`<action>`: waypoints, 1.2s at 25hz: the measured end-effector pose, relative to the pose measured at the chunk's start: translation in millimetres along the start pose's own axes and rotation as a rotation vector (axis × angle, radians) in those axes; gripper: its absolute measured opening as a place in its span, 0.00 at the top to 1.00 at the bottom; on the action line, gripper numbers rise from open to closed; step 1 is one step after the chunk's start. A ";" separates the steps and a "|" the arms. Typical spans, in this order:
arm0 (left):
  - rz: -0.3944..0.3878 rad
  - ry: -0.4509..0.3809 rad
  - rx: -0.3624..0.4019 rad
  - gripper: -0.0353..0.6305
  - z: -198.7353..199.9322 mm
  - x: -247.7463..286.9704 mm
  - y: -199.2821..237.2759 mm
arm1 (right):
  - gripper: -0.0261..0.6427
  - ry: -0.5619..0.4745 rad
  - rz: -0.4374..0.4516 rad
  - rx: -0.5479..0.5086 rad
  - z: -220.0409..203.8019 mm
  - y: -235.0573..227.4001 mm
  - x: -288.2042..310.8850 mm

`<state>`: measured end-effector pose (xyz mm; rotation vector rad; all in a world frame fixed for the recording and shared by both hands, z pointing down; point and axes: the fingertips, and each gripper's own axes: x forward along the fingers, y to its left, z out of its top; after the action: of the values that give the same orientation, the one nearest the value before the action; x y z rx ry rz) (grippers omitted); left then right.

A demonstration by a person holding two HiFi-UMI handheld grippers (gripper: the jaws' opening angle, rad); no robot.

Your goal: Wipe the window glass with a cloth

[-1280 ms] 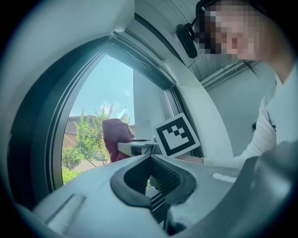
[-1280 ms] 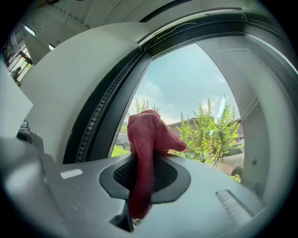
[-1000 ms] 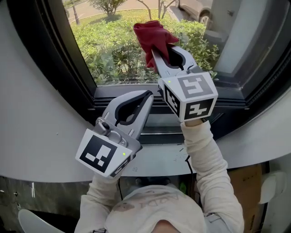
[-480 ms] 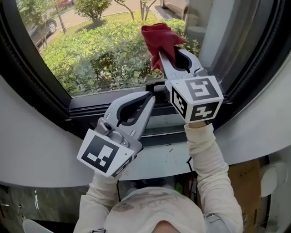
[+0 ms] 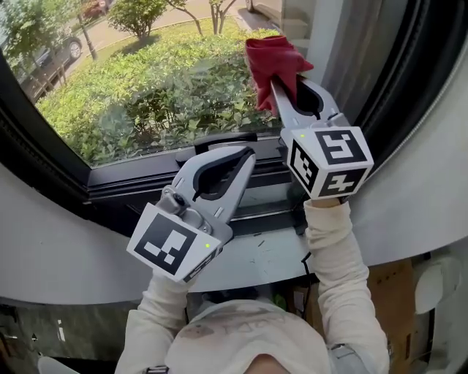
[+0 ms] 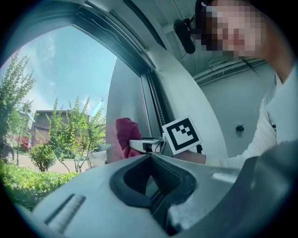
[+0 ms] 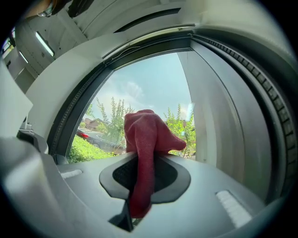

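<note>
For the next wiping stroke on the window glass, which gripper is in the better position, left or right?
Right. The right gripper is shut on the crumpled red cloth, raised at the window glass. The left gripper is shut on nothing and sits lower, near the dark window frame.

Outdoors, a green hedge [image 5: 161, 95] is being lit by strong sun, and small trees [image 5: 139, 11] are being seen behind it beside a paved road [image 5: 110, 33]. What may be a dark car [image 5: 53, 52] is being glimpsed at the left edge, though it is blurred. A black handle [image 5: 216, 139] is being carried on the dark frame [image 5: 124, 182]. A cardboard box [image 5: 398, 310] is being kept low at the right, below the white curved wall [image 5: 62, 248].
</note>
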<state>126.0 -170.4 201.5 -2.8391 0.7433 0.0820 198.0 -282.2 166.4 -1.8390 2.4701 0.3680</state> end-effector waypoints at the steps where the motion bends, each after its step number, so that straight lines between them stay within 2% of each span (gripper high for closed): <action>1: -0.011 -0.006 0.007 0.95 0.9 4.9 -3.3 | 0.86 0.001 -0.010 0.001 -0.7 -7.9 -3.2; 7: -0.039 -0.009 0.006 0.95 2.0 25.4 -16.6 | 0.85 0.014 -0.075 0.001 -5.3 -50.0 -18.0; 12: -0.060 -0.015 0.013 0.95 6.5 29.4 -22.0 | 0.86 0.019 -0.133 -0.016 -6.8 -65.9 -25.4; 16: -0.062 -0.004 0.009 0.95 1.2 27.1 -23.2 | 0.86 0.029 -0.167 -0.031 -20.4 -68.4 -29.0; 25: -0.055 0.009 0.010 0.95 -3.8 10.8 -18.2 | 0.86 0.092 -0.189 0.008 -62.1 -58.8 -35.6; 30: -0.042 0.008 0.013 0.95 -4.8 -0.3 -12.0 | 0.86 0.110 -0.195 0.030 -64.9 -50.8 -32.2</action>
<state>131.7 -161.1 208.4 -2.8425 0.6825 0.0592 262.8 -279.4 226.6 -2.1180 2.3188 0.2255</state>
